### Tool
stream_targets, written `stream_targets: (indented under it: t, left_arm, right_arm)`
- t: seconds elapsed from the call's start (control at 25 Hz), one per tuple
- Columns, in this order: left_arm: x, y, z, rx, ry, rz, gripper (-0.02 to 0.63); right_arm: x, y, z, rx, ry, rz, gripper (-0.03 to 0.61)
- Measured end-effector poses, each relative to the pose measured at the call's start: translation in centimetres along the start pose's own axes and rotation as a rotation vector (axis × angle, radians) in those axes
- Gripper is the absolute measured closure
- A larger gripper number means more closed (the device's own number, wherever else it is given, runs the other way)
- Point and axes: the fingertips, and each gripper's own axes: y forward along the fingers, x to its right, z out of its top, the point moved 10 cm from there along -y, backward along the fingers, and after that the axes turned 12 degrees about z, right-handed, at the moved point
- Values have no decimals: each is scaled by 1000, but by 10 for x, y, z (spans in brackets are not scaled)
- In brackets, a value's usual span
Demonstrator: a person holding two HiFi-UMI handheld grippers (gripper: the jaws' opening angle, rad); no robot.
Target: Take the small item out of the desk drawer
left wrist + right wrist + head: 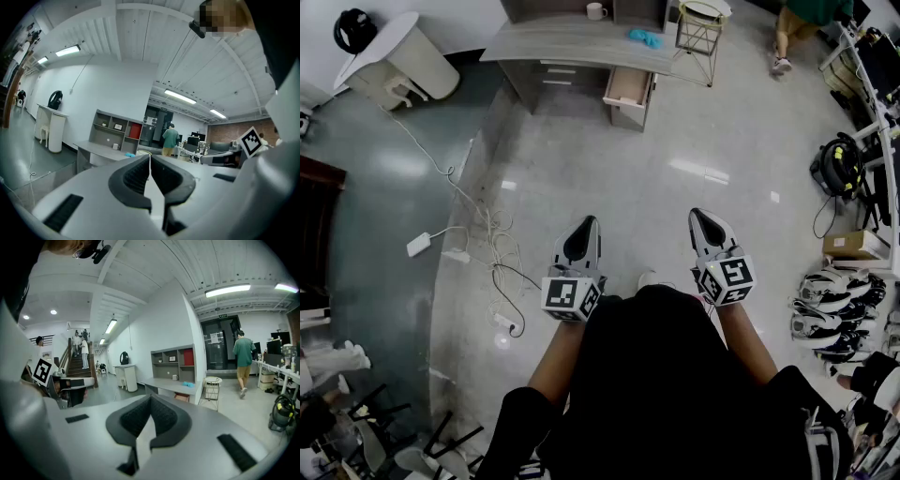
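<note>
Standing well back from the grey desk (581,42), the left gripper (581,234) and right gripper (709,225) are both pressed together, empty.

The drawer (628,89) stands open, yet in the head view it is too small and far off to tell what lies inside. A blue thing (644,37) on the bench (572,42) is likewise too small to name. The shelf (572,7) behind the bench is cut off by the top edge, as is a person (802,23) at upper right, seen only from the waist down. In the left gripper view the left gripper (150,158) covers the bench's lower front, drawer included.
</note>
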Motion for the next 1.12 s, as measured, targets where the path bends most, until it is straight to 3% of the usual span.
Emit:
stream_targets:
  t: [0.88, 0.92, 1.04, 1.12]
  left_arm:
    - [13, 17, -4, 6, 21, -15, 597]
    - [14, 18, -4, 6, 25, -11, 597]
    - [16, 20, -5, 0, 50, 13, 569]
    - [16, 22, -7, -9, 57, 19, 444]
  right_arm:
    - [33, -14, -11, 52, 71, -60, 575]
    - [36, -15, -12, 46, 72, -77, 560]
    - [47, -21, -15, 30, 89, -158, 404]
    - [53, -24, -19, 26, 109, -186, 362]
